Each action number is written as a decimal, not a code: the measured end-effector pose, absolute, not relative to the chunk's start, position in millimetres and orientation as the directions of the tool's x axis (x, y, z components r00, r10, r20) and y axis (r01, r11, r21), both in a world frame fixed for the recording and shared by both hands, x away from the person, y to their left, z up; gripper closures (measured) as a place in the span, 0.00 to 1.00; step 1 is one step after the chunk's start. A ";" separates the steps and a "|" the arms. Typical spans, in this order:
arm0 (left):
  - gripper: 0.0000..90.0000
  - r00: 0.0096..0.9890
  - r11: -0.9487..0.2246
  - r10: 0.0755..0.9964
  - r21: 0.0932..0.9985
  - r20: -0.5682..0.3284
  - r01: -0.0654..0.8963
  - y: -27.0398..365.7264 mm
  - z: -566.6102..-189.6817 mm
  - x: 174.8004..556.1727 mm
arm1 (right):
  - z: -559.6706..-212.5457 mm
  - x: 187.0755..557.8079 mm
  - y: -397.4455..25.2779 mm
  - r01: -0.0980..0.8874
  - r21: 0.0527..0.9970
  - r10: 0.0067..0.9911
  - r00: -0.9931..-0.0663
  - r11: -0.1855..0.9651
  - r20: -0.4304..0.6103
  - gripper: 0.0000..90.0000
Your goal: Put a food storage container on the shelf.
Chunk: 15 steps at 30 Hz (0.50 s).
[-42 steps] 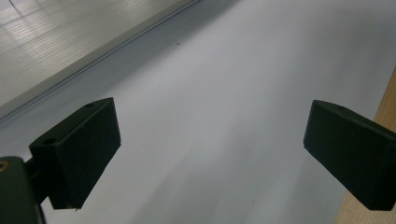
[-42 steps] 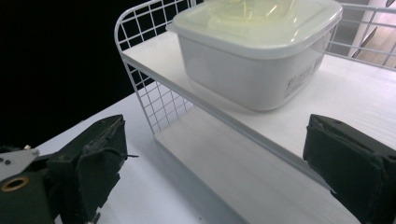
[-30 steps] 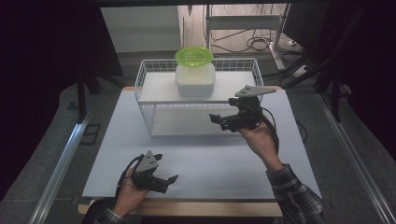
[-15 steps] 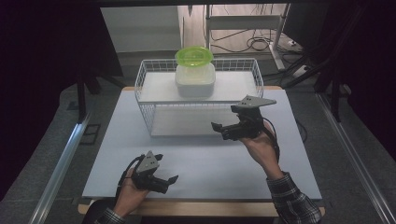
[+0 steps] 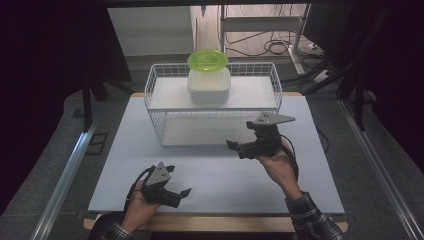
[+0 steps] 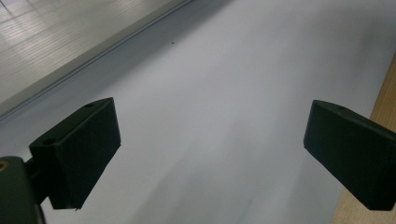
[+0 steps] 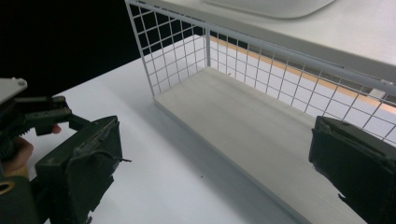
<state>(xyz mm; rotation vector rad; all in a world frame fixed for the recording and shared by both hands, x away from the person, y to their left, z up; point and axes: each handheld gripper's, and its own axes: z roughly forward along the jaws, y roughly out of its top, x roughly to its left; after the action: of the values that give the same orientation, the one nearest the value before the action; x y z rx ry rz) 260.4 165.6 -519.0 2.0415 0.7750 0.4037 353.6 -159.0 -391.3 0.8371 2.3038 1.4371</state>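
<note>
The white lidded container (image 5: 209,86) with its green bowl-shaped lid (image 5: 207,59) sits on the upper shelf of the white wire rack (image 5: 165,125), at the far middle of the tabletop (image 5: 220,175). I judge it stored there out of the working area, leaving the rack's lower wooden shelf (image 7: 261,135) bare.

My right hand-held gripper (image 5: 239,148) hovers just in front of the rack's lower opening, jaws wide apart and holding nothing, aimed along that shelf. My left hand-held gripper (image 5: 180,195) rests low near the tabletop's near edge, jaws likewise apart and empty, well clear of the rack; I judge it parked.

The tabletop is a pale grey sheet over a wooden edge. Beyond lie dark surroundings, grey floor, metal rails and trailing cables.
</note>
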 end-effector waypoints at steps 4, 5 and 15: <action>0.04 0.751 -0.408 0.660 0.834 -0.011 0.371 165.9 -518.9 260.4 | -395.0 347.7 -160.2 0.319 0.883 0.615 -0.788 0.345 0.044 0.03; 0.04 0.750 -0.407 0.661 0.835 -0.011 0.371 166.0 -518.8 260.4 | -396.0 345.9 -161.2 0.320 0.881 0.615 -0.788 0.348 0.043 0.03; 0.04 0.746 -0.402 0.665 0.835 -0.015 0.375 167.4 -518.8 261.1 | -409.2 332.2 -173.1 0.321 0.867 0.641 -0.768 0.382 0.002 0.03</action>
<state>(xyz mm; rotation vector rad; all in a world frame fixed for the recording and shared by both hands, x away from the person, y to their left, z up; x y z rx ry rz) 261.1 167.4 -518.8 2.0344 0.7845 0.4033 332.2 -173.1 -409.2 0.8400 2.3124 1.3385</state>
